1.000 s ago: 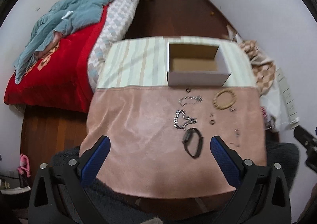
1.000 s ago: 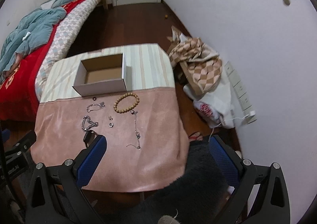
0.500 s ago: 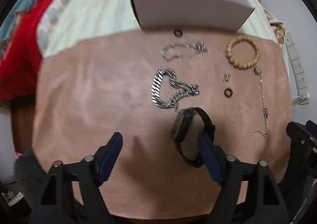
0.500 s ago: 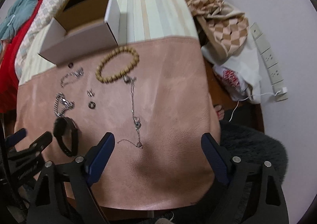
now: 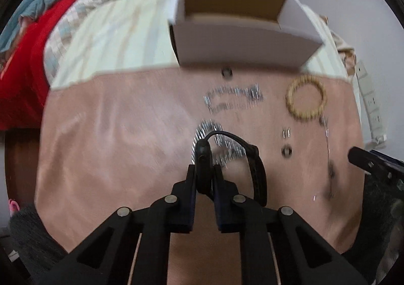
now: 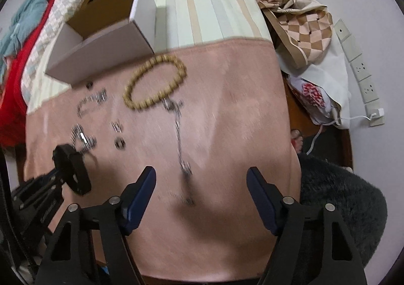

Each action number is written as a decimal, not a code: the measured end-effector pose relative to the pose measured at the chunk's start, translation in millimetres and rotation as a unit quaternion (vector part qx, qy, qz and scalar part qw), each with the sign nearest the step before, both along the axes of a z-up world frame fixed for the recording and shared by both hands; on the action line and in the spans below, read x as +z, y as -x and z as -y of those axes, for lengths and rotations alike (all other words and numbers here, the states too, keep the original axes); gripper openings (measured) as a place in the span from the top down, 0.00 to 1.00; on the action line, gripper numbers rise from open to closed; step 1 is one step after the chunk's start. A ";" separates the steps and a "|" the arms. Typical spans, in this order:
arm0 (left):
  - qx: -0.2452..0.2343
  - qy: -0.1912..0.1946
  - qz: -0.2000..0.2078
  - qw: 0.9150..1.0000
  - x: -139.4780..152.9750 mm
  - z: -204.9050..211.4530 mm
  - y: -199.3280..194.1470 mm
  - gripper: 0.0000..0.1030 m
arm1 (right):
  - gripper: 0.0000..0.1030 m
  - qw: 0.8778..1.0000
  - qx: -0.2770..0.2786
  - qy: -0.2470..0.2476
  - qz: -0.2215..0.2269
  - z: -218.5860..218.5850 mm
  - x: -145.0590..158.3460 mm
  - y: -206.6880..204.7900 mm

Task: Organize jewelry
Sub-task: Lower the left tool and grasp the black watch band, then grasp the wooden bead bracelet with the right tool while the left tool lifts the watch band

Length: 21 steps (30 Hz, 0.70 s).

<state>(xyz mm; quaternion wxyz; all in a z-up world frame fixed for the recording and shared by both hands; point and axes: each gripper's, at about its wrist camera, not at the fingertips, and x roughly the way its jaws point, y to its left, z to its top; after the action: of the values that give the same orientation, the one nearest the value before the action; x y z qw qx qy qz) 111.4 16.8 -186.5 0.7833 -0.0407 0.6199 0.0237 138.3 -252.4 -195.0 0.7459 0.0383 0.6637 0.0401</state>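
My left gripper (image 5: 204,171) is shut on a black wristband watch (image 5: 257,171) and holds it just above the pink mat (image 5: 113,146); it also shows in the right wrist view (image 6: 72,166). Behind it lie a heavy silver chain (image 5: 222,143), a thin silver bracelet (image 5: 233,98), a wooden bead bracelet (image 5: 306,101), small rings (image 5: 286,150) and a thin necklace (image 6: 179,138). An open white cardboard box (image 5: 240,43) stands at the mat's far edge. My right gripper (image 6: 202,181) is open and empty, low over the mat above the necklace's near end.
The mat lies on a striped cloth (image 5: 113,40) over a small table. A bed with red and blue bedding (image 5: 38,15) is at the left. Bags (image 6: 298,22) and a power strip (image 6: 358,63) lie on the floor at the right.
My left gripper has moved forward and closed on the black watch, lifting it off the mat. My right gripper has come lower and nearer to the necklace, jaws narrower but still open.
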 end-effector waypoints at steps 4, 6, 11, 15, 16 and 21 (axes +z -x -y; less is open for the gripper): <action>0.007 -0.007 0.021 1.000 11.7 -10.2 -29.5 0.91 | 0.35 1.000 -0.015 -0.008 0.020 -2.8 -4.8 -36.8; 0.005 -0.011 0.025 1.000 11.0 -8.3 -42.7 0.91 | 0.37 0.999 -0.022 -0.012 0.023 -4.1 -12.9 -56.0; 0.003 -0.015 0.026 1.000 -0.2 0.4 -69.1 0.91 | 0.40 1.000 -0.011 0.013 0.017 -17.8 -37.1 -90.2; -0.003 -0.009 0.021 1.000 -7.7 8.1 -73.0 0.91 | 0.47 0.998 0.019 0.055 0.033 -34.8 -37.5 -91.4; -0.005 -0.010 0.021 1.000 -8.8 10.3 -72.9 0.91 | 0.48 0.997 0.021 0.056 0.040 -36.0 -36.5 -89.5; -0.011 -0.013 0.025 1.000 -9.2 17.7 -70.8 0.91 | 0.91 0.996 0.039 0.049 0.062 -46.0 -27.3 -79.0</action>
<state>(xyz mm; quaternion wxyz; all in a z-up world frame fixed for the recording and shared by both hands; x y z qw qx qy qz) 182.3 -0.8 -195.7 0.7991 -0.0247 0.6002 0.0222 217.3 -206.4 -222.2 0.7848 -0.0273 0.6180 0.0388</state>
